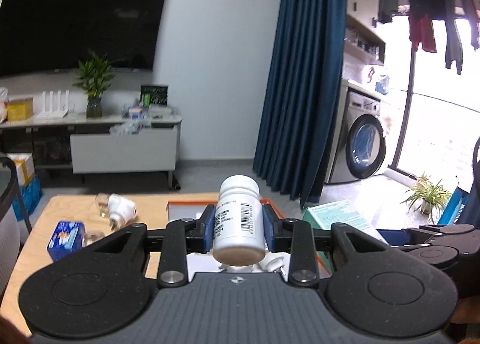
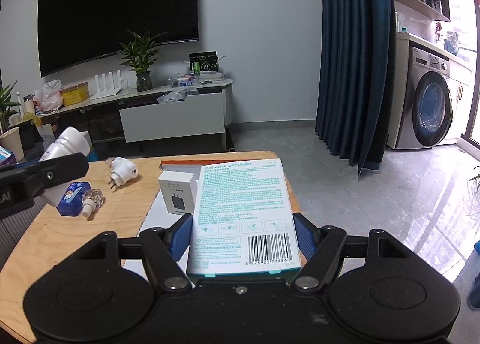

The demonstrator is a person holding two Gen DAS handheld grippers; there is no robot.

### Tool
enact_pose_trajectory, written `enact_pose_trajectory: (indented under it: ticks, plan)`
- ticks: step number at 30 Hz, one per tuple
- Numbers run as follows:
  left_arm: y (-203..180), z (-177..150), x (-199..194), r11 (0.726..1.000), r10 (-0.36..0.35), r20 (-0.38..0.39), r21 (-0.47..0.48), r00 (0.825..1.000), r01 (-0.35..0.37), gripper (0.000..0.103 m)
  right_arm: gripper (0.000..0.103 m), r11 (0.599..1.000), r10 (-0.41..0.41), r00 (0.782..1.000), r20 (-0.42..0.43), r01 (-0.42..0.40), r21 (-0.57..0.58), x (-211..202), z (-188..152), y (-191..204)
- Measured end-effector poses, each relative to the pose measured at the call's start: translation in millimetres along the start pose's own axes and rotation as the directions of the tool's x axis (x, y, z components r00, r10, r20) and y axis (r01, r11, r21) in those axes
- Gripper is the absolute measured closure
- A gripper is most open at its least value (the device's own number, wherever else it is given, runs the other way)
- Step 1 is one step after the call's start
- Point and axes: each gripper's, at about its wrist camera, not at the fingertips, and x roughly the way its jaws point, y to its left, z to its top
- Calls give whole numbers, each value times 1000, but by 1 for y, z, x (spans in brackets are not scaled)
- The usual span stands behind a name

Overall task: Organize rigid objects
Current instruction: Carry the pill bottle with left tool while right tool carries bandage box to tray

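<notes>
The left gripper [image 1: 239, 225] clamps a white pill bottle [image 1: 239, 221] above an orange-rimmed tray [image 1: 270, 201] on the wooden table [image 1: 75, 209], where a white plug-in device [image 1: 121, 209] and blue box [image 1: 66, 239] lie.

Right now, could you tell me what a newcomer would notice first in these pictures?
Each gripper holds something above the wooden table: the left gripper clamps a white pill bottle, the right gripper a box of adhesive bandages. Behind, a large dark television fills the wall.
</notes>
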Motion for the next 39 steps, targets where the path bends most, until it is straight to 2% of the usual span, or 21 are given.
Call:
enact_pose_trajectory:
  ticks: [8, 22, 39]
  plan:
    - [1, 1, 0, 999, 43, -37, -7, 998, -43, 70, 19, 1000, 14, 1000, -7, -14, 1, 1, 1, -3]
    - [-3, 4, -2, 998, 55, -39, -1, 998, -55, 70, 19, 1000, 10, 1000, -8, -10, 5, 0, 1, -4]
    - [-1, 3, 1, 995, 88, -103, -26, 991, -91, 70, 19, 1000, 11, 1000, -16, -11, 6, 1, 0, -1]
